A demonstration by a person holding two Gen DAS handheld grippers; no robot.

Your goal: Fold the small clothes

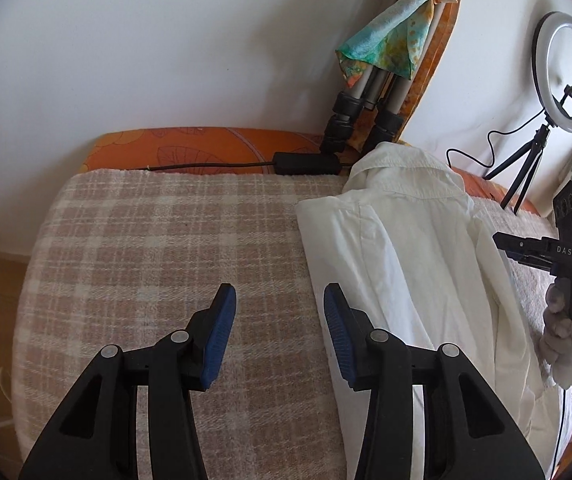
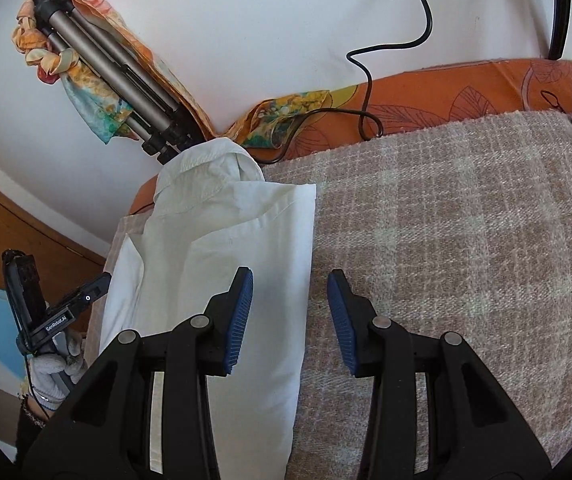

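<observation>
White shirt [image 1: 406,248] lies lengthwise along checked blanket [image 1: 165,240] on bed, collar toward wall edge, sides folded in. Left gripper [image 1: 279,336], right gripper [image 2: 290,320]: jaws apart, empty, flanking long edges, likely for next fold.

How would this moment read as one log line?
white shirt: narrow fold on plaid blanket | left gripper: open, empty | right gripper: open, empty

Shirt [image 1: 406,248] lies on blanket [image 1: 165,240], tripod [image 1: 350,120] seemingly behind (collar end).
</observation>
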